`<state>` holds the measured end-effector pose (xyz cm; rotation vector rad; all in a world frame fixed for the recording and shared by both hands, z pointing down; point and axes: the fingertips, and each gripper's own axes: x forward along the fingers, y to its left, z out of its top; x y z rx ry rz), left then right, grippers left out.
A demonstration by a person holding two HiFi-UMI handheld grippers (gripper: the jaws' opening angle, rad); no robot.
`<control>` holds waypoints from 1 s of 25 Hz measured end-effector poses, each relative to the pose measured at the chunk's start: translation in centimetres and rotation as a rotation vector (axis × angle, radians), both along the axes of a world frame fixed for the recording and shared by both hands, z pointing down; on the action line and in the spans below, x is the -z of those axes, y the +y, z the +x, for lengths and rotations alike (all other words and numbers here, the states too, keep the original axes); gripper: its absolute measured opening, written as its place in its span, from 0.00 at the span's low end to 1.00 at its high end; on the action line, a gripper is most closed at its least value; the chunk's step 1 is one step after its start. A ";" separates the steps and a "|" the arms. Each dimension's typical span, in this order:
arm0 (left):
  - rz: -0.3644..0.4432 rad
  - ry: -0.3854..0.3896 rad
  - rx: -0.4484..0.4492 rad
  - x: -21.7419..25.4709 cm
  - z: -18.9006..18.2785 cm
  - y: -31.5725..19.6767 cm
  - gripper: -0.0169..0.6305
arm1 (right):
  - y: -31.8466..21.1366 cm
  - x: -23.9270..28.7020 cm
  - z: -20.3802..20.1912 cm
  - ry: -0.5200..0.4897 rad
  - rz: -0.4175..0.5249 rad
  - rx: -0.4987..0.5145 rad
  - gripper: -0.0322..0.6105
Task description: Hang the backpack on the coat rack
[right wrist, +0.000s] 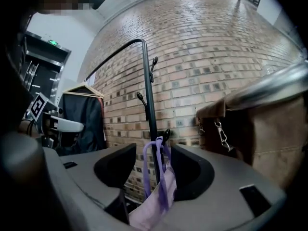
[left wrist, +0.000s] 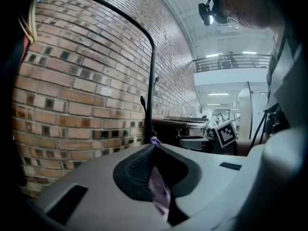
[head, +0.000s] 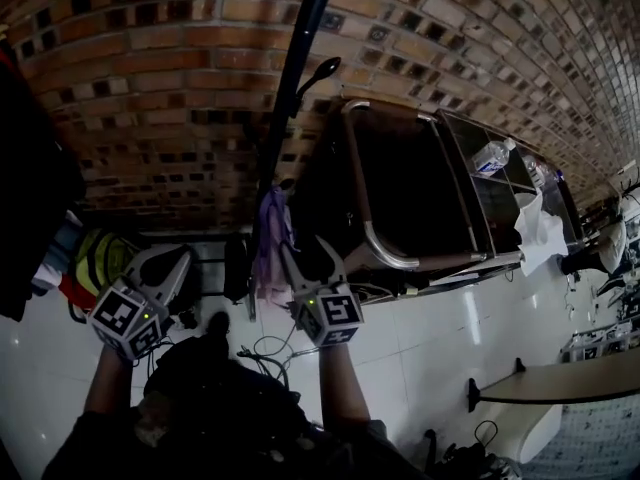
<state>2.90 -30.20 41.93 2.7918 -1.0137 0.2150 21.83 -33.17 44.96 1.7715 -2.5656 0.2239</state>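
The purple backpack (head: 272, 238) hangs by its strap from a low hook (right wrist: 166, 134) on the black coat rack pole (head: 290, 78), in front of the brick wall. My right gripper (head: 305, 253) is open just in front of it. In the right gripper view the strap and the bag's top (right wrist: 161, 191) show between the wide-apart jaws (right wrist: 154, 162), with neither pad pressing on them. My left gripper (head: 180, 258) is further left, well clear of the bag, and points at the pole (left wrist: 151, 90). Purple fabric (left wrist: 159, 191) shows through the narrow gap between its jaws.
A dark brown cart with a metal rail (head: 385, 248) stands just right of the pole, with a water bottle (head: 490, 156) and white cloth (head: 540, 233) on it. Dark clothes (head: 30, 188) hang at left above a yellow-green bag (head: 100, 253). Cables (head: 265, 348) lie on the white floor.
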 end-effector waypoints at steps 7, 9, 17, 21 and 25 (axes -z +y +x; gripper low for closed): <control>-0.062 0.030 0.003 -0.9 2.4 4.5 0.09 | 4.7 0.2 2.2 -0.033 -0.003 -0.004 0.40; -0.068 0.045 0.002 -0.8 3.0 5.3 0.09 | 5.8 0.6 3.1 -0.032 0.010 -0.029 0.35; -0.061 0.042 -0.048 -0.5 2.9 8.3 0.09 | 10.1 1.8 3.1 -0.051 0.038 -0.070 0.32; -0.052 0.050 -0.073 -0.3 0.7 10.4 0.09 | 12.3 2.4 0.8 -0.055 0.043 -0.098 0.26; -0.066 0.057 -0.065 -0.5 -3.4 13.0 0.09 | 14.9 2.9 -2.1 -0.047 0.059 -0.143 0.08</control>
